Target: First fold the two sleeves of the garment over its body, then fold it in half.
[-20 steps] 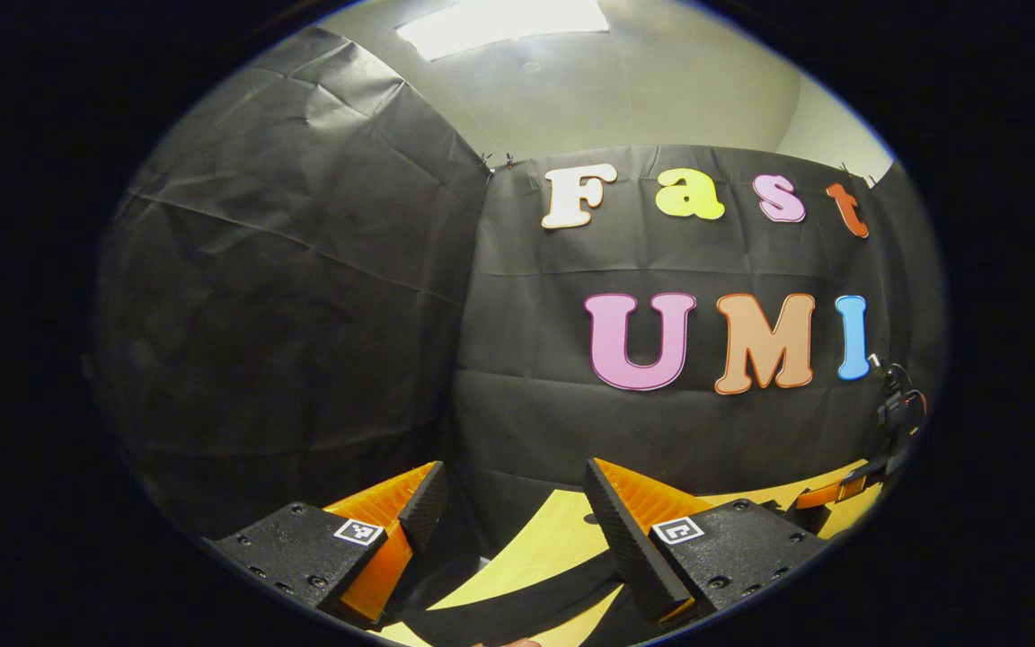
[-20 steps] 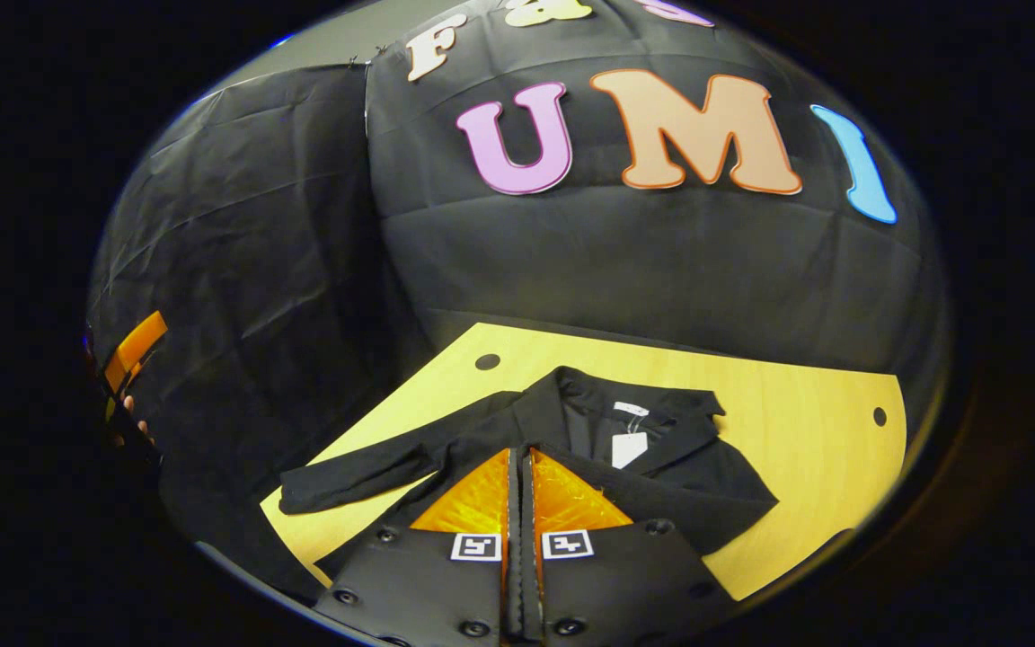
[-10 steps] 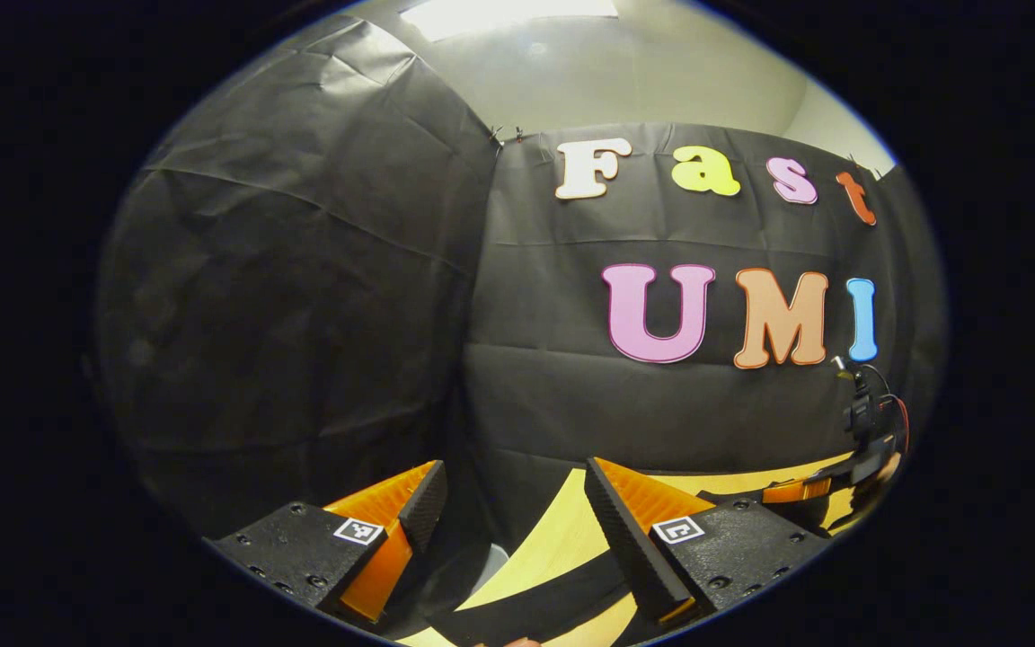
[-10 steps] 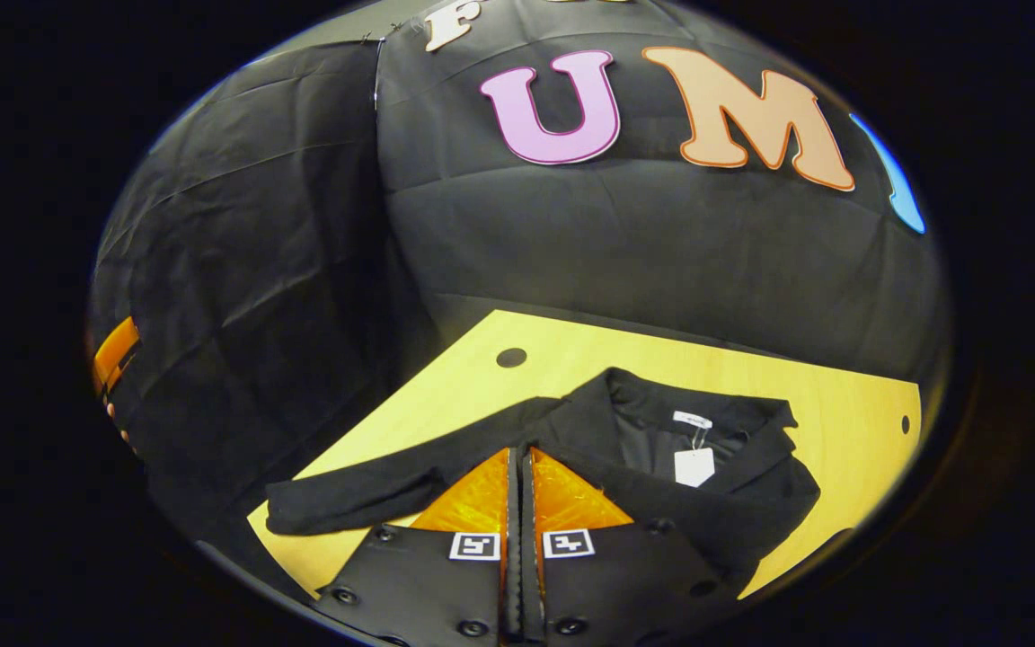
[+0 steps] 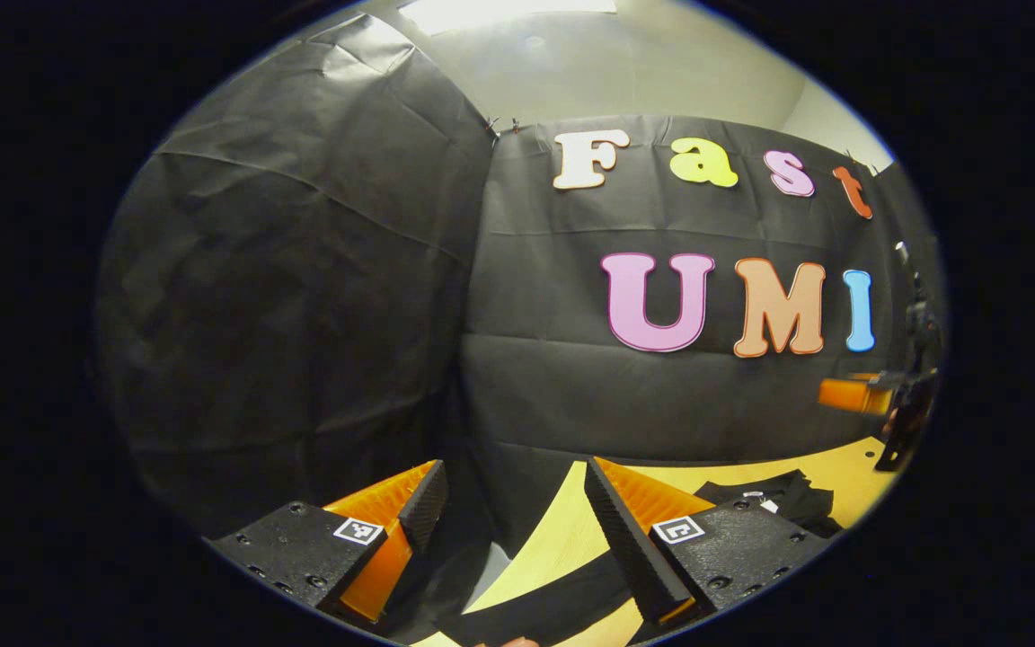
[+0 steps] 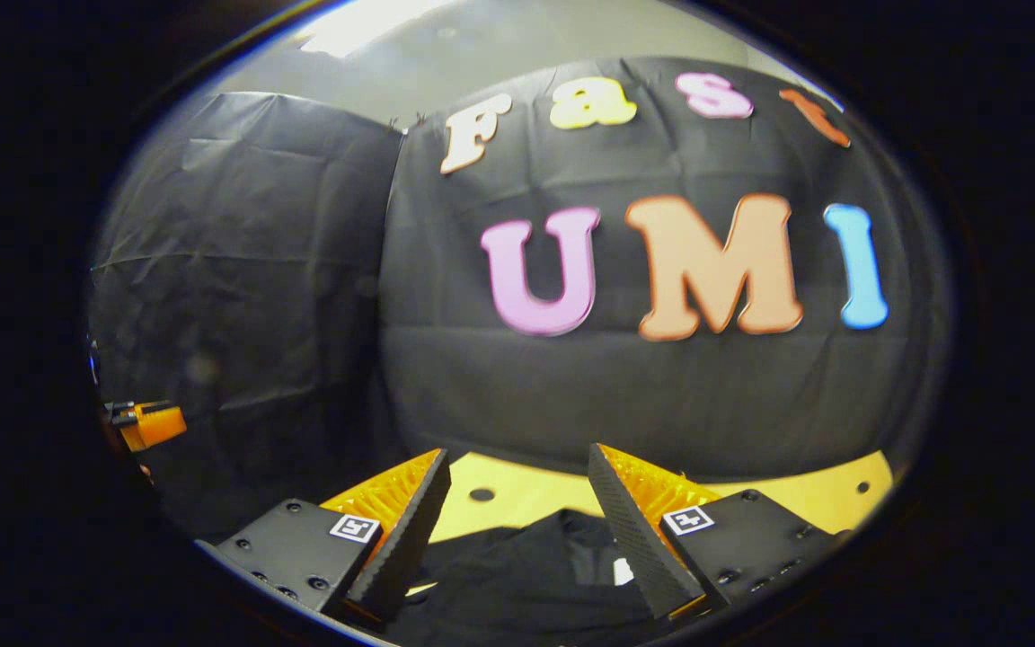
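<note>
right gripper (image 6: 517, 490) opened, lifted above garment (image 6: 517, 566).

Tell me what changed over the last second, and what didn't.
The right gripper opened: its fingers were pressed together low over the black garment and now stand apart, tilted up toward the booth wall, having let go. In the left gripper view it rose off the table. The left gripper stayed open above the outstretched sleeve.
</note>
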The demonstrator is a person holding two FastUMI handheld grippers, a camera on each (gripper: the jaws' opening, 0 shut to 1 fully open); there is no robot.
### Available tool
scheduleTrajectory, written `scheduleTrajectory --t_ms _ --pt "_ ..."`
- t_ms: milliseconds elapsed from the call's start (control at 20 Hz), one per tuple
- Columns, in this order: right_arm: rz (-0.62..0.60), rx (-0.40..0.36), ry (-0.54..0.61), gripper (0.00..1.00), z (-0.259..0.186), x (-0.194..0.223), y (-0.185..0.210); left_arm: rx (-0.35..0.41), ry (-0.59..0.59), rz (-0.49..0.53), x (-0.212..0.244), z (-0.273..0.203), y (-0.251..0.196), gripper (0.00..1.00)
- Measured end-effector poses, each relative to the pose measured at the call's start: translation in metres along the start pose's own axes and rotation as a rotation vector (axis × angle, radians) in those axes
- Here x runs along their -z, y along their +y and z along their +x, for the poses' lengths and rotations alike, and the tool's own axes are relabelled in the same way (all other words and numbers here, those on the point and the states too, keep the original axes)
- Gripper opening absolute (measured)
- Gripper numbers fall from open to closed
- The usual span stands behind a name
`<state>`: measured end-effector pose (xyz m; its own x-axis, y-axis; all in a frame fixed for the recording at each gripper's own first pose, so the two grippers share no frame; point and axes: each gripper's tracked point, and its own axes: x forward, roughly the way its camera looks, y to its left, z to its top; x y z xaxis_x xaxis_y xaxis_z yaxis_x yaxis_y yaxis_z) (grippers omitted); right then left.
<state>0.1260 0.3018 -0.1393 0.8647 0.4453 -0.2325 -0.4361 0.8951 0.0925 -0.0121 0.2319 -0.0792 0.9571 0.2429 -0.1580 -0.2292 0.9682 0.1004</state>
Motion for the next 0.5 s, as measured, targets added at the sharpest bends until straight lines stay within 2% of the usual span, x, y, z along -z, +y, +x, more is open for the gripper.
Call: scheduleTrajectory --t_ms 50,150,250,300,350,500 --pt "-0.011 0.029 -0.054 0.95 -0.013 -0.02 -0.01 -0.002 0.022 -0.002 0.01 0.0 0.004 0.93" --pt "-0.02 0.093 -0.13 0.94 -0.041 -0.049 -0.032 0.001 0.075 0.001 0.031 0.0 0.011 0.93" --pt "0.002 0.134 -0.164 0.97 -0.067 -0.062 -0.045 0.016 0.138 0.028 0.059 -0.002 0.014 0.93" --pt "0.009 0.151 -0.178 0.94 -0.079 -0.069 -0.05 0.025 0.174 0.046 0.072 -0.004 0.018 0.93" --pt "0.008 0.179 -0.198 1.0 -0.091 -0.077 -0.059 0.031 0.21 0.064 0.088 -0.005 0.021 0.93" --pt "-0.032 0.269 -0.247 0.94 -0.117 -0.1 -0.085 0.044 0.335 0.092 0.139 -0.011 0.027 0.94"
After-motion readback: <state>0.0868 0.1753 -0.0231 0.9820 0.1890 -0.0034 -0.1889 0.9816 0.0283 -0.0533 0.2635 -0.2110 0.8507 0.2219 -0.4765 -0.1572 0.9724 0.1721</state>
